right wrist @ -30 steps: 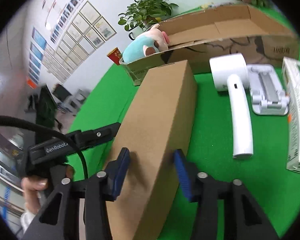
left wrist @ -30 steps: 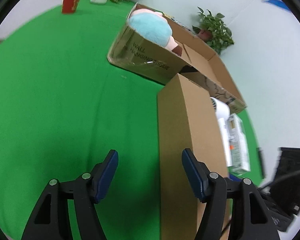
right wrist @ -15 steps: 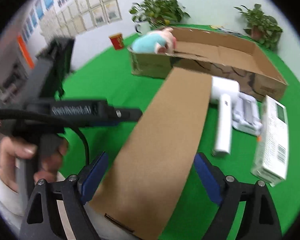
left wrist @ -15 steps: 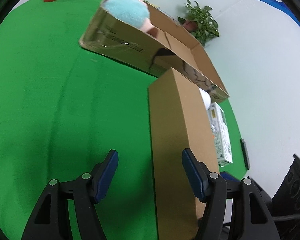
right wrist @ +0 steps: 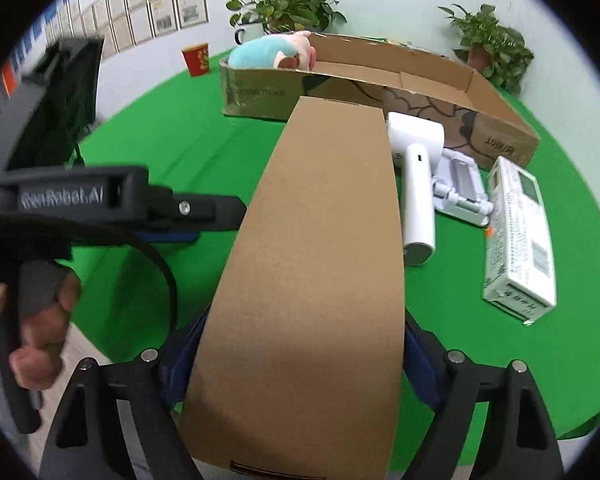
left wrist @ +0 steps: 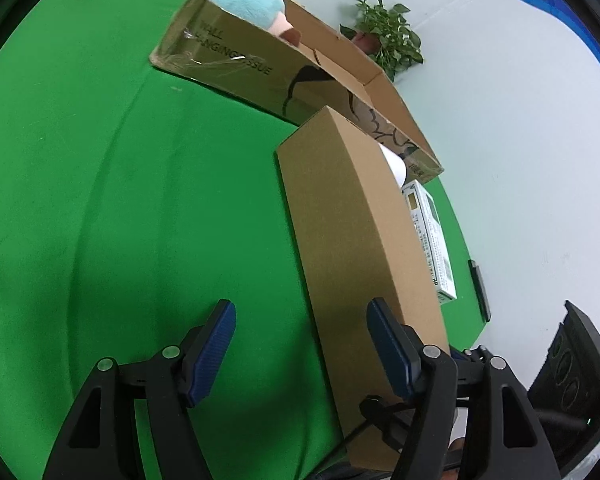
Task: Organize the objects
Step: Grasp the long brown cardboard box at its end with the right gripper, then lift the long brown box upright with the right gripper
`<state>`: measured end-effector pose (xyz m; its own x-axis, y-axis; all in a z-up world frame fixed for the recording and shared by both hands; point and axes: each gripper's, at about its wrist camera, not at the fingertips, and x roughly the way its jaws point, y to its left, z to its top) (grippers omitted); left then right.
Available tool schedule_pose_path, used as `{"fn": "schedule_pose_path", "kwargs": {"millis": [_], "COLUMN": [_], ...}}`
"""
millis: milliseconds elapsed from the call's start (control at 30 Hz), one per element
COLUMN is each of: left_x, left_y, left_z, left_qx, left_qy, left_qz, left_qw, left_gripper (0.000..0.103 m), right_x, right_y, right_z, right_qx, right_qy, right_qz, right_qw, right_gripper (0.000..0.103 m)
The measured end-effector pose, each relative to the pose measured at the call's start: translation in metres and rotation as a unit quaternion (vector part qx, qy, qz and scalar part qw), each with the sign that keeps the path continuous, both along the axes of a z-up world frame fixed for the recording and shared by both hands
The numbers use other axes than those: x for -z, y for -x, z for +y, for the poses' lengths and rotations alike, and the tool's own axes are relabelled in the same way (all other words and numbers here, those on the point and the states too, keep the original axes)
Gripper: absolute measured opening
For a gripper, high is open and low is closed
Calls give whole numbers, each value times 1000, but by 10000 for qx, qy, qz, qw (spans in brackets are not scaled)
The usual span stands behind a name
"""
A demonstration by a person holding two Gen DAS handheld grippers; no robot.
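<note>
Two tools: each is held by a person over a round green bench [right wrist: 180, 152].
Right tool [right wrist: 300, 356]: its two blue-padded fingers sit against the two long sides of a long plain brown box [right wrist: 324, 240] at the near end; it appears to be pinching the box, though the pads are mostly hidden behind it.
Left tool [left wrist: 300, 344]: spread wide and holding nothing; its right finger lies just beside the brown box's left face, its left finger over bare green cloth.
Brown box: runs straight ahead of the right tool, its far end just short of the large open carton [right wrist: 404, 80].
Large open carton: lies across the far side ahead of both tools, with a blue and pink plush toy [right wrist: 272, 54] at its left end and the rest of its inside apparently free.
Right of the box: a white handheld device [right wrist: 418, 184], a white stand [right wrist: 460, 188] and a printed white carton [right wrist: 520, 236], all close together.
Risk: held at one end only, the long box could droop or swing, and its far end could strike the carton wall or sweep the white device aside.
Risk at the near edge: the box's near end overhangs the bench rim, so a slipped grip could drop it off.
Open room: broad bare cloth to the left of the box; the right side is crowded.
</note>
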<state>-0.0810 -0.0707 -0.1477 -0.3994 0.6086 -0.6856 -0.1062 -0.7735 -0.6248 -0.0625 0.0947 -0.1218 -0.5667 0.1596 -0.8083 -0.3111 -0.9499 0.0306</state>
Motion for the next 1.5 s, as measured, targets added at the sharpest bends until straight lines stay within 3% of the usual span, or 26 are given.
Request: {"fn": "schedule_pose_path", "kwargs": {"millis": [100,167,267,333,533,600,733,867,1067,1133,1233,1267,1333,1433,1500], "left_x": [-4,-7,-15,-23,-38,-43,-48,-55,-63,-66,-67,-67,-67,-69,-74], "left_y": [-6,-7,-9,-11,-10,-9,-10,-5,5,7,7,7,8,0,-7], "left_z": [-10,-19,-28,-31,-17,-6,19,51,89,100,114,116,114,99,85], "left_qx": [-135,-251,-342,-307,-96,-5,304,599,976,1061,1093,1073,1003,820,702], "left_qy": [-148,-366,-512,-585,-723,-645,-539,-361,-323,-243,-86,23,113,391,587], "left_qz": [118,125,160,212,246,289,357,465,584,607,606,623,633,747,860], "left_qw": [9997,9989,9980,9976,9970,9975,9974,9965,9930,9922,9921,9923,9929,9931,9921], "left_gripper": [72,72,68,58,44,43,35,30,21,21,21,21,26,35,39], "right_x": [-3,-3,3,7,14,11,-6,-20,-26,-25,-20,-16,-6,14,24], "right_y": [-2,-2,2,5,5,0,-18,-30,-36,-34,-34,-37,-43,-41,-35], "right_z": [6,15,28,30,39,45,56,60,55,56,66,75,90,104,103], "right_qx": [23,1,-100,-197,-321,-299,-112,-96,-164,-69,134,204,315,403,367], "right_qy": [633,1317,2376,2723,3262,3212,2568,2079,1604,1577,1629,1733,2269,3208,3578], "right_qz": [220,393,577,625,697,734,852,891,758,710,601,615,686,765,755], "right_qw": [9977,9905,9696,9600,9422,9437,9626,9740,9840,9849,9847,9827,9710,9432,9300], "right_gripper": [85,85,84,84,86,90,92,92,91,86,61,55,54,54,54]}}
